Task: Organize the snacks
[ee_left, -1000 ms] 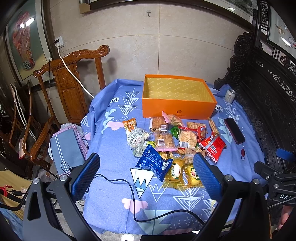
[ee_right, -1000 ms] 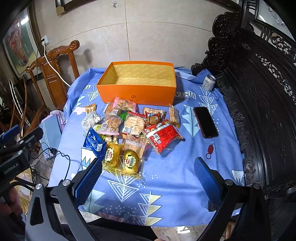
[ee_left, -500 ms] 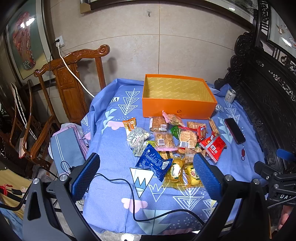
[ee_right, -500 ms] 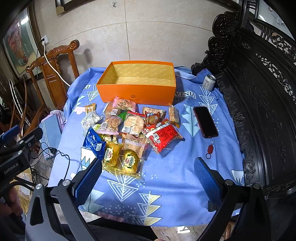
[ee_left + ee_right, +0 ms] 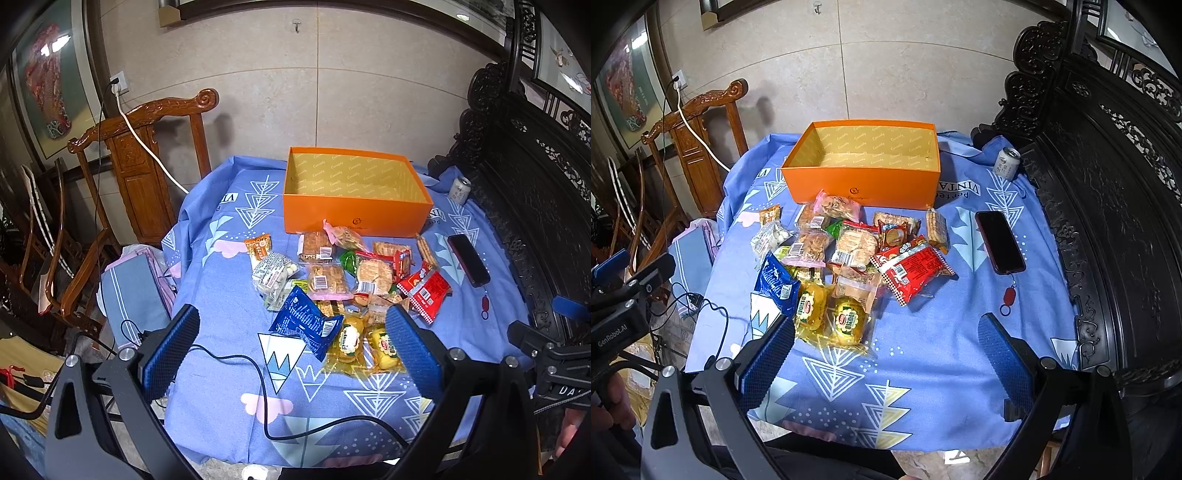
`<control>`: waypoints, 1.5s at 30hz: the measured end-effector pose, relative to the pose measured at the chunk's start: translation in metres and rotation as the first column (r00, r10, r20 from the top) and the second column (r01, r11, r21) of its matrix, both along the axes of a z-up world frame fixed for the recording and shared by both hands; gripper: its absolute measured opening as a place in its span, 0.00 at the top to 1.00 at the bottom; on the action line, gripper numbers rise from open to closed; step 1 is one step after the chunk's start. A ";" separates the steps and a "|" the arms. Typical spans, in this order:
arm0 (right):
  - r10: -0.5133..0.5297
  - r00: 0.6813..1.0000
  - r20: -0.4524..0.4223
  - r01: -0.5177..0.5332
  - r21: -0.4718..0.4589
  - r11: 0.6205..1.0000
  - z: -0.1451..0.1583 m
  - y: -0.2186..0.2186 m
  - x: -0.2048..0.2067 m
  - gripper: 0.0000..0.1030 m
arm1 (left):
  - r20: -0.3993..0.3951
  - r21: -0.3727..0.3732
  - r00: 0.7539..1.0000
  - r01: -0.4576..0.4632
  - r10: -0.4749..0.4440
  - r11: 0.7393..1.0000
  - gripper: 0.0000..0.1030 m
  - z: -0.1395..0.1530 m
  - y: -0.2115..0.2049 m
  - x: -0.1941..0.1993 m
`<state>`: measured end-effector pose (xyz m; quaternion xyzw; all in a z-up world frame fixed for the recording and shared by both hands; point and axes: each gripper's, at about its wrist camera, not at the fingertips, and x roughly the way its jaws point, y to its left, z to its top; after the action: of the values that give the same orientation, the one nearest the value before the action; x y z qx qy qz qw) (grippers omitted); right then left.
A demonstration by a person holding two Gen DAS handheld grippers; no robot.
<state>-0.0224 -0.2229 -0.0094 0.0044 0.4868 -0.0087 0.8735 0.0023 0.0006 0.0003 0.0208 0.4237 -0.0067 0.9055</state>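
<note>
Two tools are in my feeds, both hovering off the near edge of the worktop [image 5: 923, 350], which is draped in a blue cloth [image 5: 221, 295] printed with white triangles and pink clouds. The left tool [image 5: 291, 350] has its blue-padded fingers spread wide with nothing between them; the right tool [image 5: 886, 354] is spread just as wide and also holds nothing.

I take the orange box [image 5: 862, 181] as my landmark. It sits open-topped toward the far side of the worktop, its yellow interior bare. Just in front of it lies the snack pile [image 5: 846, 254]: a pink-edged bag touches the box's front wall, and nearer me are cracker packs, a red packet [image 5: 914, 271] at the pile's right, a blue packet [image 5: 306, 325] at its left, and two yellow-wrapped cakes [image 5: 831, 314] at the near edge. To the right of the box and a little nearer me a dark phone [image 5: 999, 242] lies flat with a small red tag on a cord beside it. A white can [image 5: 1006, 162] stands upright just right of the box's far corner.

Behind the box is a beige tiled wall [image 5: 332, 92]. Left of the box stands a carved wooden chair [image 5: 144, 166] with a white cable running down from a wall socket. Right of the box, dark carved furniture [image 5: 1108, 184] flanks the worktop. A black cable [image 5: 258, 369] trails across the cloth's near part.
</note>
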 end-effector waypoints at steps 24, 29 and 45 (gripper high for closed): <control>0.001 1.000 -0.009 -0.001 0.009 1.000 -0.003 -0.002 -0.002 0.03 | -0.001 0.002 1.000 0.001 -0.001 1.000 0.04 -0.005 -0.001 -0.002; 0.003 1.000 -0.006 -0.003 0.016 1.000 -0.009 -0.006 -0.001 0.03 | 0.006 -0.011 1.000 0.013 -0.012 1.000 0.04 -0.016 -0.001 -0.008; -0.097 0.988 -0.124 0.122 0.214 0.969 -0.113 -0.072 0.056 0.03 | -0.018 0.033 0.999 -0.044 0.045 0.998 0.04 -0.061 0.033 0.028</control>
<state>0.0339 -0.2947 -0.1224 0.1278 0.5323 -0.0030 0.8369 0.0306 0.0337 -0.0607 0.0259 0.4327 0.0201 0.9009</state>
